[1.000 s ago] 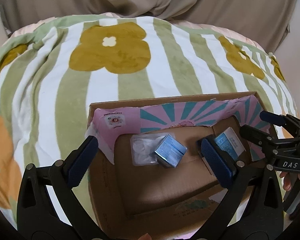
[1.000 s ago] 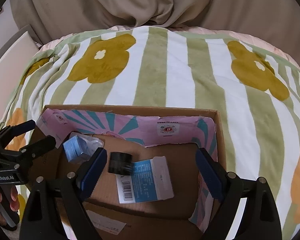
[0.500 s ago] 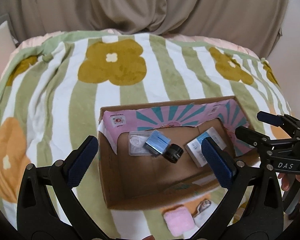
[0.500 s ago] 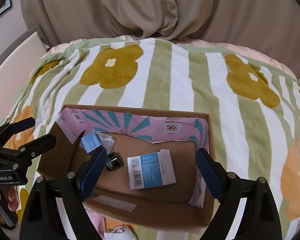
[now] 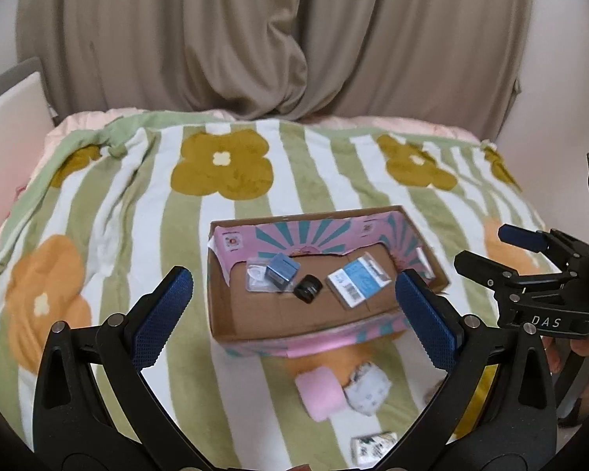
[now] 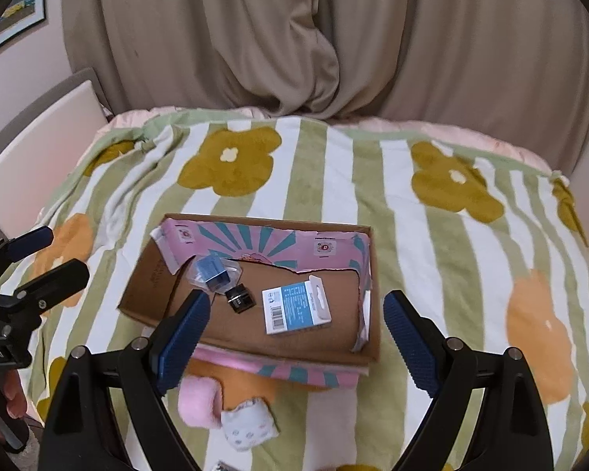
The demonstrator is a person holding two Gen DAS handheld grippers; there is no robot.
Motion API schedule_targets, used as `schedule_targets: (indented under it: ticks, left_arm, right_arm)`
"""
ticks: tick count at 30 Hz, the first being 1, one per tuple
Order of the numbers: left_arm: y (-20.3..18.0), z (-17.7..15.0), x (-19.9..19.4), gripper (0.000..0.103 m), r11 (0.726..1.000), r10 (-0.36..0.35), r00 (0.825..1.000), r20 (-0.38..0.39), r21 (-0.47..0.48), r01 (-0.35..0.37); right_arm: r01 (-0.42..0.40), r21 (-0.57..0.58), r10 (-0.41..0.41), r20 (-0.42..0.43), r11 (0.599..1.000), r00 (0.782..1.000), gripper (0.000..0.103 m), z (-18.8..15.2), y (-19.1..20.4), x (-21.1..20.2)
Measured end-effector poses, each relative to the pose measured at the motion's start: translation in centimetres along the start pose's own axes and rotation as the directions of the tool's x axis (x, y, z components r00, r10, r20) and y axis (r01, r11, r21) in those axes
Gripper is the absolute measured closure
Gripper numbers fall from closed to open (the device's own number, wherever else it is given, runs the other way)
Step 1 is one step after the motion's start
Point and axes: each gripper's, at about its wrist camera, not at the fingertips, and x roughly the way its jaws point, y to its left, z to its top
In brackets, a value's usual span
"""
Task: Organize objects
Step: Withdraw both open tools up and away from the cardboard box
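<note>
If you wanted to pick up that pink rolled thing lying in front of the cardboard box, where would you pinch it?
Probably across the middle of the pink roll, coming straight down from above. It lies on its side on the blanket, soft and rounded, so the open right tongs could close on its two long sides, clear of the white pouch touching one end.

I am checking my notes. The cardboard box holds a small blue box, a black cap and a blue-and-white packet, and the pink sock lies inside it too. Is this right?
Not quite. The pink sock lies outside the cardboard box, on the blanket in front of it, as the right wrist view shows. The small blue box, black cap and blue-and-white packet are inside.
</note>
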Motion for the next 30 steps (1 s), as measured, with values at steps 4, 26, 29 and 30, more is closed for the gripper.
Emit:
schedule_targets:
  ticks: [4, 26, 29, 30]
  left_arm:
    - [-0.3, -1.9, -3.5, 0.000, 1.000, -0.006, 0.999, 0.039, -0.007, 0.006]
    - [-2.8, -16.4, -13.7, 0.000, 0.998, 0.052, 0.990, 0.135, -0.032, -0.049]
    - [-3.2, -17.1, -13.8, 0.000, 0.998, 0.050, 0.990, 0.134, -0.033, -0.046]
    - [-3.4, -17.3, -13.9, 0.000, 0.998, 0.053, 0.990, 0.134, -0.032, -0.050]
  right_arm:
    - [0.015, -0.018, -0.014, 0.051, 1.000, 0.999, 0.015, -2.0, 0.8, -3.5]
    - [0.061, 0.014, -0.062, 0.228, 0.998, 0.972, 0.015, -16.2, 2.5, -14.2]
    - [0.064, 0.015, -0.066, 0.225, 0.998, 0.972, 0.015, -17.5, 2.4, -14.3]
    - [0.062, 0.018, -0.065, 0.226, 0.998, 0.972, 0.015, -17.7, 2.4, -14.4]
